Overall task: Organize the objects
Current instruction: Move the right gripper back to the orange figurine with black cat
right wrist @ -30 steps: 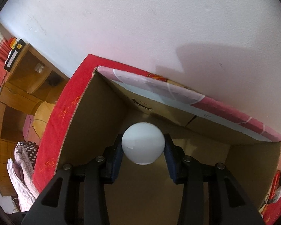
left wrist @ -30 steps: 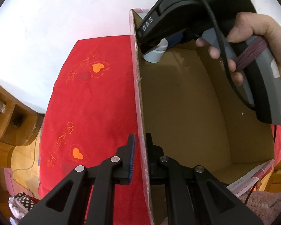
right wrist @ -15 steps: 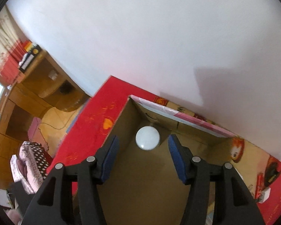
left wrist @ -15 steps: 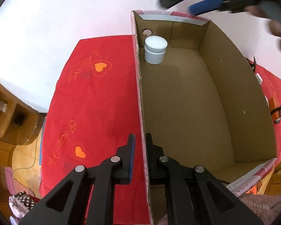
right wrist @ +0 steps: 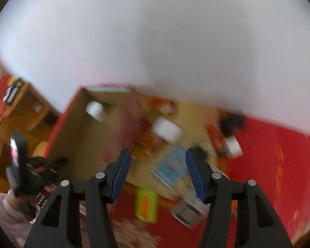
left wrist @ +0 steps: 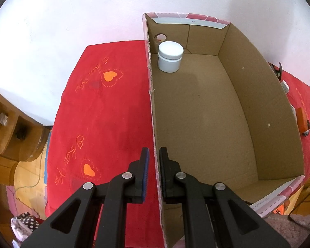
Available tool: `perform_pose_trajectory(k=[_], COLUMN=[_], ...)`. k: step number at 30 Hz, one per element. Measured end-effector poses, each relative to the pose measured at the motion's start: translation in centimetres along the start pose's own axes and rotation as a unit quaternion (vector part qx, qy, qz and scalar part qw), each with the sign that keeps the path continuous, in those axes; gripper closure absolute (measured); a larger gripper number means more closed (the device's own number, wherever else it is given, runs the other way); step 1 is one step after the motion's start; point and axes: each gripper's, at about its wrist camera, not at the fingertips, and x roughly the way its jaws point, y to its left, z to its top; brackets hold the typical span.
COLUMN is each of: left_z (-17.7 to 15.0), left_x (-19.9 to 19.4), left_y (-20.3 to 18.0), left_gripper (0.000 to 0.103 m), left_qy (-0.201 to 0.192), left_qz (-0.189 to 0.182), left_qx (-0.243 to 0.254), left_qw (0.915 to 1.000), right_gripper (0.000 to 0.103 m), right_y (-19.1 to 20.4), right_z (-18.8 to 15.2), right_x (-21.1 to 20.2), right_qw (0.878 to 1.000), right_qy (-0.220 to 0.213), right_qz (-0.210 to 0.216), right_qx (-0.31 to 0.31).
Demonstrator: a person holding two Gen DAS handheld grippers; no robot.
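A white round jar [left wrist: 170, 56] stands upright in the far left corner of an open cardboard box [left wrist: 258, 111]. My left gripper [left wrist: 154, 155] is shut on the box's left wall near its front end. In the blurred right wrist view, my right gripper [right wrist: 158, 161] is open with nothing between its fingers, held above a pile of loose items to the right of the box [right wrist: 72, 132]. The jar [right wrist: 94, 108] shows small in the box's far corner. Below the right gripper lie a light blue packet [right wrist: 172, 165] and a yellow-green item [right wrist: 146, 204].
A red cloth with orange hearts [left wrist: 105, 111] covers the surface left of the box. A white wall stands behind it. Wooden furniture [left wrist: 8, 128] is at the far left. White blocks [right wrist: 166, 129] and a clear container [right wrist: 188, 211] lie among the pile. A sleeve [right wrist: 8, 212] shows lower left.
The right gripper let go of the white jar in the box's far corner, opened, then rose and swung right, out of the box and over the pile. The left gripper kept still.
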Motion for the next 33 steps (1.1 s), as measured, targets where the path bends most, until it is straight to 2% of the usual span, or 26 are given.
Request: perform_pose_trajectory(k=[3,6,13,18,24,26,28,31,33], left_z=[0.1,0.1,0.1,0.2,0.2,0.3,0.3,0.3,0.3], left_x=[0.0,0.0,-0.1,-0.1,0.0,0.0,0.0,0.0,0.1], left_y=[-0.1,-0.2,-0.4,-0.4,-0.4,-0.4,-0.3,-0.3,-0.3], left_gripper=[0.092,0.092,0.092,0.092,0.092,0.092,0.092,0.092,0.092], left_qy=[0.001,0.003,0.006,0.005,0.007,0.007,0.008,0.008,0.008], left_qz=[0.003,0.006,0.010,0.010,0.011,0.011,0.010,0.011,0.011], left_qx=[0.002,0.005,0.008,0.007,0.007,0.006,0.006,0.007,0.007], left_qw=[1.0000,1.0000,0.9999,0.9999,0.9999,0.9999,0.9999,0.9999,0.9999], right_gripper=[0.048,0.048,0.048,0.047,0.047,0.047,0.047,0.047,0.046], right_y=[-3.5,-5.7,-9.0,-10.6,-12.8,-13.6,-14.7,-16.4,-17.3], right_z=[-2.9,-5.1,-7.1,-7.1,-8.1,-8.5,-9.1,-10.1,-10.6], right_x=[1.3,2.3,3.7,3.2,2.4,2.4,2.7,3.5,4.0], right_qw=[0.998,0.995,0.986,0.980,0.964,0.957,0.943,0.909,0.889], right_qy=[0.022,0.034,0.048,0.036,0.026,0.029,0.034,0.037,0.042], right_qz=[-0.034,-0.037,-0.056,-0.029,0.007,0.011,0.024,0.050,0.052], right_qx=[0.046,0.090,0.148,0.191,0.264,0.289,0.331,0.411,0.452])
